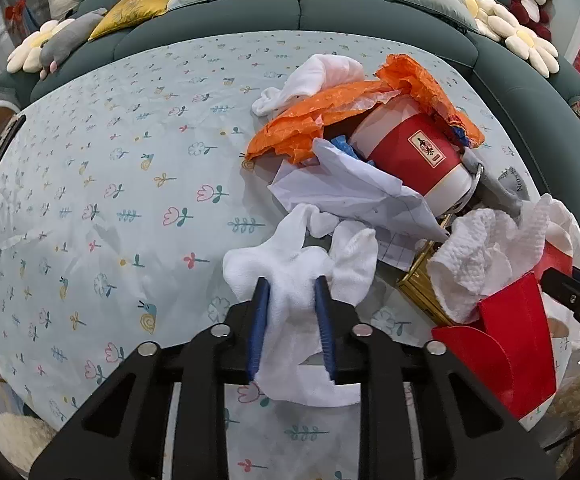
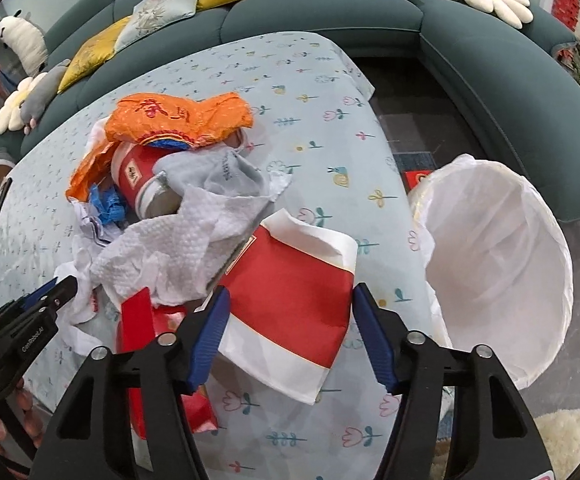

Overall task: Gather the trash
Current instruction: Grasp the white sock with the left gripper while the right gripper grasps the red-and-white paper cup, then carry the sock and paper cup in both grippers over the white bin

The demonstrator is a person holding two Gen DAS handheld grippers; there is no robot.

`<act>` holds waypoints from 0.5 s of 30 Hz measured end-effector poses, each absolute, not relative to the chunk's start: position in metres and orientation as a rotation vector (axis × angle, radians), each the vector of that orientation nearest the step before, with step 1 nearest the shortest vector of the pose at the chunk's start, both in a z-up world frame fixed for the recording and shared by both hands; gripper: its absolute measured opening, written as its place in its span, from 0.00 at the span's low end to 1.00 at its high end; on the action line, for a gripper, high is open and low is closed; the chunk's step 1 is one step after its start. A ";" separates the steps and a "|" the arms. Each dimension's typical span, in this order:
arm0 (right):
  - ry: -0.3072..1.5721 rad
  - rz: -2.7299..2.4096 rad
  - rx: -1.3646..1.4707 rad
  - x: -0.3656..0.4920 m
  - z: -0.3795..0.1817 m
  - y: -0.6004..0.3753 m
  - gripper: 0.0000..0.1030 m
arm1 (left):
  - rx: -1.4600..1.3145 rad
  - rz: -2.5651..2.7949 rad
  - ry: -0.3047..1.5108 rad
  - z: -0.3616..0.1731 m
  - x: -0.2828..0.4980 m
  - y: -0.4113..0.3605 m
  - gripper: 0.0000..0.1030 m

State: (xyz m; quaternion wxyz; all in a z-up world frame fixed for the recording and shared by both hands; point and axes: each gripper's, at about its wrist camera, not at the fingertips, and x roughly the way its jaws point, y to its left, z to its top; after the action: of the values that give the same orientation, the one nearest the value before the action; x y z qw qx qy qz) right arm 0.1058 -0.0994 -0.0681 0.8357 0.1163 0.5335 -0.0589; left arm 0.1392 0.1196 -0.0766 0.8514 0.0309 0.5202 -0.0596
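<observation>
Jaws of the left gripper (image 1: 292, 304) pinch a white sock (image 1: 298, 268) on the desk (image 1: 110, 184); its tail may snag neighbouring trash. Right gripper (image 2: 288, 304) straddles a flattened red cup (image 2: 290, 300), left pad touching, right unclear; it could slip short of the lined bin (image 2: 498, 256).

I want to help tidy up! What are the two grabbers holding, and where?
Left gripper pinches the white cloth mid-bunch. Right gripper straddles the red-and-white cup; grip uncertain.

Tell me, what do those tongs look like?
Both tongs, left and right, are black plastic frames with cut-out holes, round silver bolts and two ribbed blue fingers. In the right wrist view, the left one's side carries small white lettering.
</observation>
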 end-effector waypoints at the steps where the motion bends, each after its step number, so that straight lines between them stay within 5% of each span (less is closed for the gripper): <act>1: 1.129 -0.116 0.248 0.106 -0.068 -0.098 0.56 | 0.061 -0.126 1.092 -0.076 0.138 0.120 0.14; 8: 1.134 -0.082 0.360 0.107 -0.077 -0.112 0.58 | 0.031 -0.156 1.080 -0.061 0.129 0.111 0.11; 15: 1.107 -0.032 0.413 0.103 -0.067 -0.115 0.23 | 0.013 -0.185 1.060 -0.040 0.119 0.097 0.11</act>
State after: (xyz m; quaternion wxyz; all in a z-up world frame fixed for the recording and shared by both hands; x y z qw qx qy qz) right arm 0.1025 -0.1153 -0.0667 0.8303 0.1946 0.5219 -0.0152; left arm 0.1188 0.0973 -0.0404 0.8588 0.0062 0.5047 -0.0883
